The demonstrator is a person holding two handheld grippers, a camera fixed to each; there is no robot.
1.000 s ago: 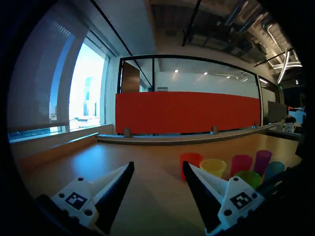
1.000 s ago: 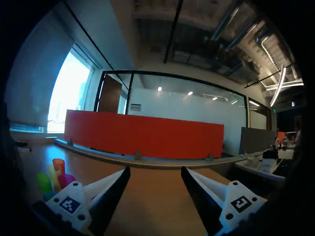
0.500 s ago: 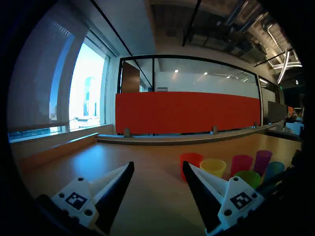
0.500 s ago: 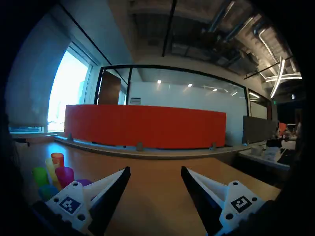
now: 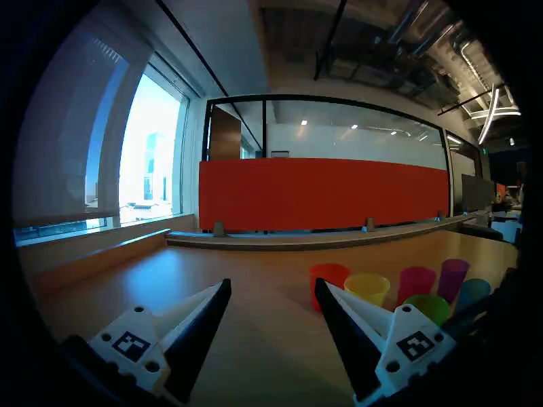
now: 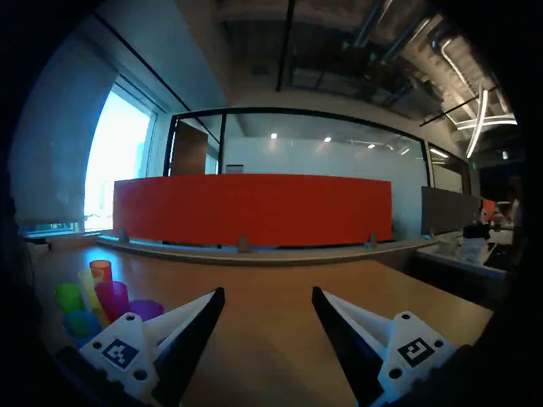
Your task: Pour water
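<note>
Hovering both grippers low over the table, empty, with the cups sitting between them.

In the left gripper view, scanning left to right: bright window (image 5: 149, 169), then your left gripper (image 5: 272, 285) spread wide with nothing between its fingers. Just off its right finger is the cluster: red cup (image 5: 329, 279), yellow cup (image 5: 367, 288), pink cup (image 5: 415, 280), purple cup (image 5: 453, 273), with the green cup (image 5: 429, 306) and teal cup (image 5: 473, 292) tucked in front. They're bunched tight on the wooden table (image 5: 258, 264), likely so either hand can reach them. This view lets you look down into the yellow and green mouths, though I can't tell whether any cup holds water. In the right gripper view the same cluster sits side-on at far left. Your right gripper (image 6: 268, 293) is equally agape and empty, and beyond it the neighbouring desks (image 6: 468, 251) appear at far right.
</note>
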